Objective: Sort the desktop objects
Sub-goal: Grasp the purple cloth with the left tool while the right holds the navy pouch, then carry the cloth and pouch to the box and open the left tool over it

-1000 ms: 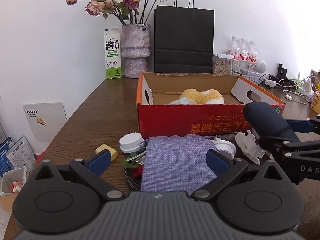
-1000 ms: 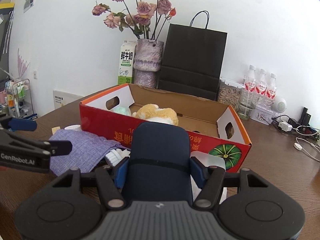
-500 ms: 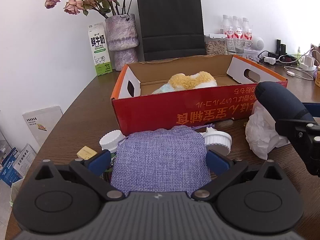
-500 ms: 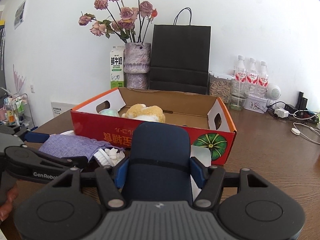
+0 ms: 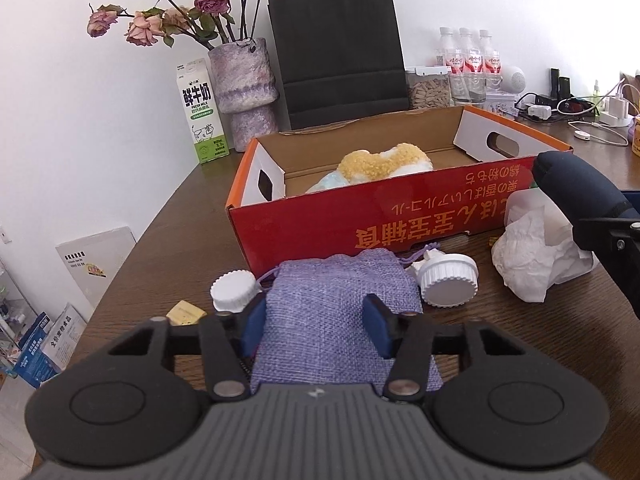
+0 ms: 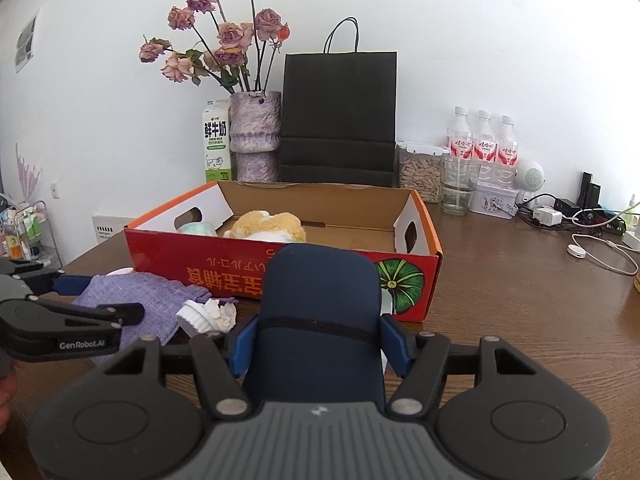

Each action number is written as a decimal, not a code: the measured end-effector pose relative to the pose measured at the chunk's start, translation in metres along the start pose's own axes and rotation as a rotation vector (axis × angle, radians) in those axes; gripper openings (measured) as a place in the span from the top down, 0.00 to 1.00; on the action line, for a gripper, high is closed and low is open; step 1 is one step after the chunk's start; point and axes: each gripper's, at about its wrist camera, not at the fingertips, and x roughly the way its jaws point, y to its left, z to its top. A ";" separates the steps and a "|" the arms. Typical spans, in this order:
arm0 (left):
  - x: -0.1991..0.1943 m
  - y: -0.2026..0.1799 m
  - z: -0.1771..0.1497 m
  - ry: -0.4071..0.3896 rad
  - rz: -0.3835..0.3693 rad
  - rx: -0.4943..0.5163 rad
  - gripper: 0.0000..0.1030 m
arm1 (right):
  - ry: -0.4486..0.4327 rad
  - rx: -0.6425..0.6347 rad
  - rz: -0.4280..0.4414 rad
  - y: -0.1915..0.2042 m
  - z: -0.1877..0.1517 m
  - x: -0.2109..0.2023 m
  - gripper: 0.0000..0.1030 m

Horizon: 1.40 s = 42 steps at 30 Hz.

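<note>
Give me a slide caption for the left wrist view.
Left gripper clamps a purple pouch before the red box.

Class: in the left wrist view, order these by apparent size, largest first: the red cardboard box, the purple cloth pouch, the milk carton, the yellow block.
1. Red cardboard box
2. Purple cloth pouch, though nearness to the camera enlarges it
3. Milk carton, farther off, so true size unsure
4. Yellow block

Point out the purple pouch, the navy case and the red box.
purple pouch (image 5: 336, 304): left wrist view, middle of its woven face.
navy case (image 6: 320, 320): right wrist view, its top face.
red box (image 6: 224, 264): right wrist view, its printed front wall.
</note>
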 end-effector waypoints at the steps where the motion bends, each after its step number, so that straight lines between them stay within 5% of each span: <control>1: -0.001 0.001 0.000 -0.001 0.005 0.004 0.62 | 0.000 0.001 0.001 0.000 0.000 0.000 0.39; 6: -0.007 0.010 0.003 -0.011 0.002 -0.028 0.95 | -0.013 0.004 0.003 -0.001 0.000 -0.005 0.39; 16: -0.053 0.020 0.023 -0.183 -0.064 -0.062 0.95 | -0.042 0.018 -0.014 -0.009 0.003 -0.017 0.39; 29: -0.067 0.020 0.058 -0.286 -0.091 -0.071 0.95 | -0.100 0.000 0.004 -0.006 0.026 -0.016 0.39; 37: -0.055 0.008 0.104 -0.398 -0.120 -0.076 0.95 | -0.163 -0.004 0.005 -0.004 0.067 0.008 0.39; 42: -0.018 0.013 0.128 -0.423 -0.136 -0.172 0.95 | -0.174 0.012 0.010 -0.005 0.089 0.036 0.39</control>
